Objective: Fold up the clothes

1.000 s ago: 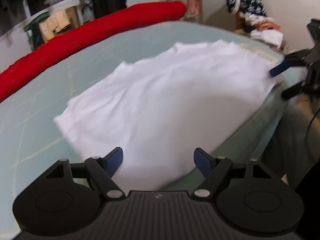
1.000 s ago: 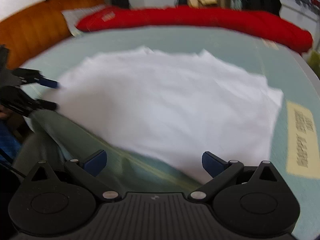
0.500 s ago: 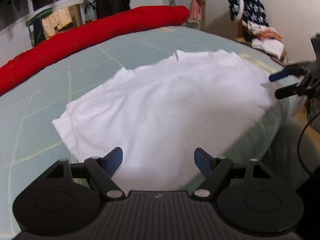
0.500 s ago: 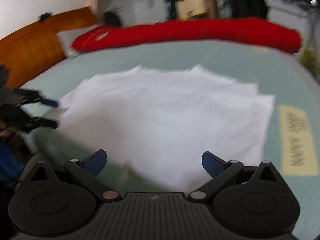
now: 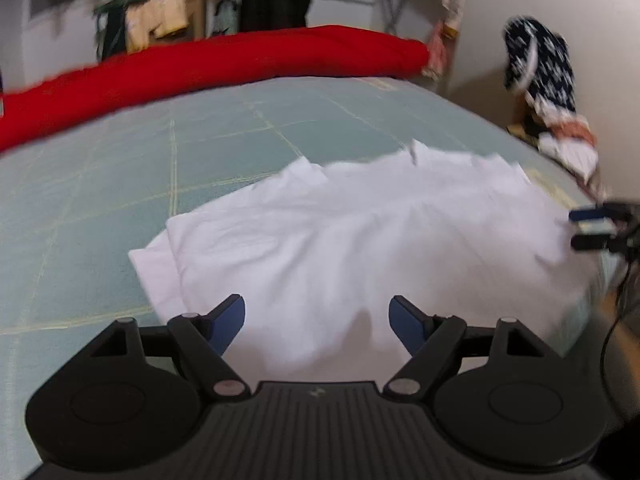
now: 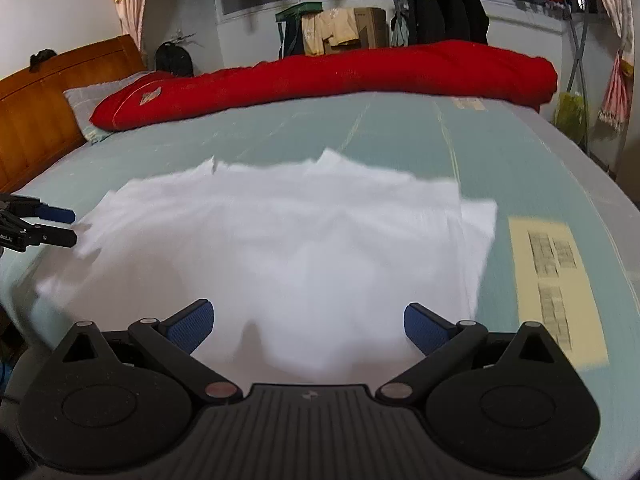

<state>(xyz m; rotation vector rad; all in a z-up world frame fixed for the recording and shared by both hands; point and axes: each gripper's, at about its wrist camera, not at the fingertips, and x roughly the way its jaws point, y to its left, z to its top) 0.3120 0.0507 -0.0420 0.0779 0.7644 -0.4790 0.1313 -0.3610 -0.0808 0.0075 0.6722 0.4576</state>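
Both grippers, left gripper (image 5: pixel 316 318) and right gripper (image 6: pixel 308 322), jaws apart and empty, have pulled back toward the bed's (image 6: pixel 400 136) near edge since a second ago, white garment (image 6: pixel 280 232) lying flat there, ready for next fold.

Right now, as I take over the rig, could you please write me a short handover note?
Left gripper: fingers open, empty, over the near edge of the white garment.
Right gripper: fingers open, empty, at the same garment's near edge, further along it.
Garment: lies on the green bed sheet, at least one layer folded over with an edge showing beneath. The red quilt lies along the far side.
Done: some folding.
Left: probably further folds; neither gripper holds cloth.
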